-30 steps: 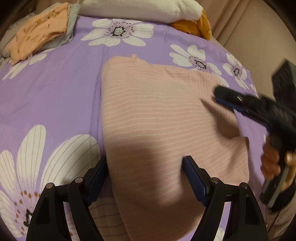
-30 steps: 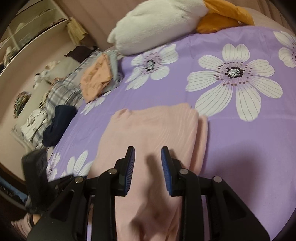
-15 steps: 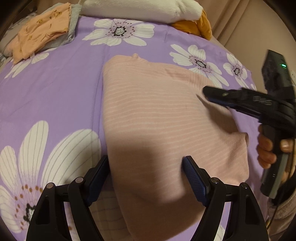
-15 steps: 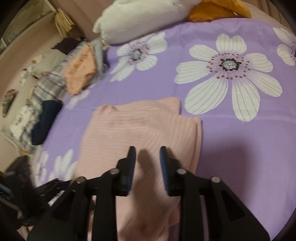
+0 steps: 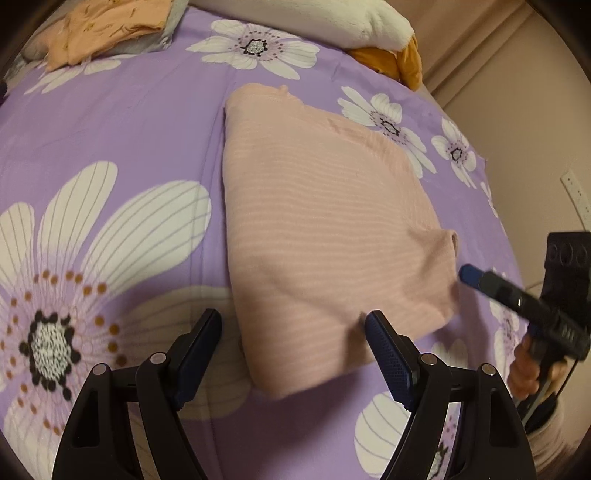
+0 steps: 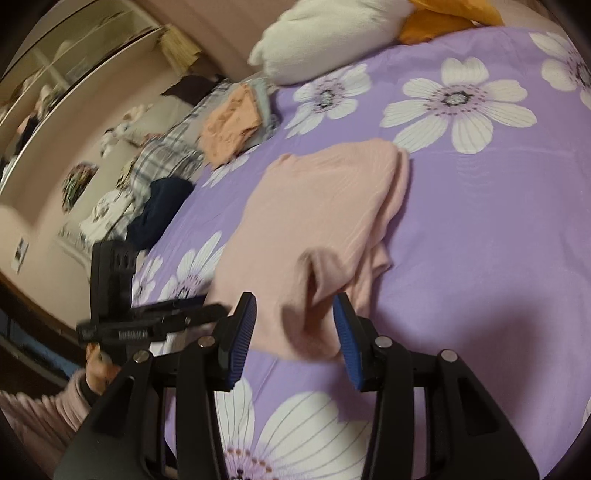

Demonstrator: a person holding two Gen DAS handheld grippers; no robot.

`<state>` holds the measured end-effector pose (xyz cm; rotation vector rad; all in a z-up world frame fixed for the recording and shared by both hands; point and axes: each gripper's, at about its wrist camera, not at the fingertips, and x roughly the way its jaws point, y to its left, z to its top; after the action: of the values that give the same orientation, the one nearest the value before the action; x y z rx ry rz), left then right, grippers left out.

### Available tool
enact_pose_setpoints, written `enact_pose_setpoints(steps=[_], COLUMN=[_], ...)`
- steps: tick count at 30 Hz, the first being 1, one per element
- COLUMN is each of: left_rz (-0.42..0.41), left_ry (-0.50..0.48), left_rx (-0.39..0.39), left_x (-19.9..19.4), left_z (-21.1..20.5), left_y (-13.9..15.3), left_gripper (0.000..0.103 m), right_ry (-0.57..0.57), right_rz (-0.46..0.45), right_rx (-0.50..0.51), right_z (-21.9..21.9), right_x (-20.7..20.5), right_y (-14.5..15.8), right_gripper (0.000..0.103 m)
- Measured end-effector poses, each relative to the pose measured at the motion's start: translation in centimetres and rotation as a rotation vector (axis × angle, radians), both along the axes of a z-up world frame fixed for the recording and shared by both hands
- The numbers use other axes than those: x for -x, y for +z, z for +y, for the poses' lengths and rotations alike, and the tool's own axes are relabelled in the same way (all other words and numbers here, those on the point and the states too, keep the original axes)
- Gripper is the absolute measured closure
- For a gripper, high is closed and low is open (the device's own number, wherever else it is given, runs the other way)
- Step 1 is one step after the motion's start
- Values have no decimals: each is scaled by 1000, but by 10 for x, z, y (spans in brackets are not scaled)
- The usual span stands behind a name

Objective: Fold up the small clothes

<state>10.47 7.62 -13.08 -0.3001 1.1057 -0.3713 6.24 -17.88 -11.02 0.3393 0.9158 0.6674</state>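
Observation:
A pink striped garment lies folded on the purple flowered bedsheet. My left gripper is open wide, and the garment's near corner lies between its fingers without touching the pads. In the right wrist view the same garment shows a raised fold at its near edge. My right gripper straddles that edge with its jaws opening, and the pads do not press the cloth. From the left wrist view, the right gripper sits just off the garment's right corner, held by a hand.
A folded orange garment lies on a grey pile at the back left. A white pillow and an orange cushion sit at the head of the bed. A navy cloth and plaid clothes lie along the bed's left edge.
My right gripper drew back from over the middle of the garment to its near right corner, and its jaws widened. The left gripper backed off a little and stayed open.

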Motion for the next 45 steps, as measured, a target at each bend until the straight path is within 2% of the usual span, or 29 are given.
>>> enact_pose_setpoints(steps=[1, 4, 5, 6, 7, 13, 17, 19, 22, 33, 34, 35, 38, 45], left_rz=[0, -1, -2, 2, 6, 13, 11, 6, -2, -11, -14, -18, -35, -96], left_ry=[-3, -5, -2, 3, 9, 7, 4, 1, -4, 3, 4, 6, 14, 8], left_rx=[-5, -12, -12, -11, -11, -17, -31, -46, -66, -65, -67, -67, -64, -63], left_x=[1, 3, 3, 2, 2, 5, 4, 5, 6, 13, 15, 15, 16, 10], left_z=[-2, -5, -4, -4, -4, -1, -3, -6, -9, -3, -2, -1, 2, -8], left_y=[0, 0, 0, 0, 0, 0, -2, -2, 0, 2, 3, 4, 9, 22], left_gripper=[23, 23, 24, 26, 27, 28, 28, 28, 28, 28, 28, 28, 28, 28], right_ry=[18, 44, 49, 43, 34, -40, -69, -77, -63, -69, -71, -71, -84, -72], right_rz=[2, 21, 20, 20, 31, 55, 150, 155, 132, 123, 122, 116, 77, -31], right_rx=[15, 51, 76, 118, 144, 8, 2, -4, 35, 75, 84, 86, 117, 32], right_z=[6, 22, 28, 33, 36, 8, 4, 6, 11, 6, 2, 0, -2, 10], right_x=[1, -7, -9, -11, -15, -5, -2, -4, -1, 3, 5, 6, 7, -4], right_y=[-3, -12, -15, -17, -21, -21, -47, -50, -46, -36, -35, -33, -24, 2], right_gripper=[63, 82, 95, 97, 97, 98, 98, 98, 99, 97, 97, 92, 92, 92])
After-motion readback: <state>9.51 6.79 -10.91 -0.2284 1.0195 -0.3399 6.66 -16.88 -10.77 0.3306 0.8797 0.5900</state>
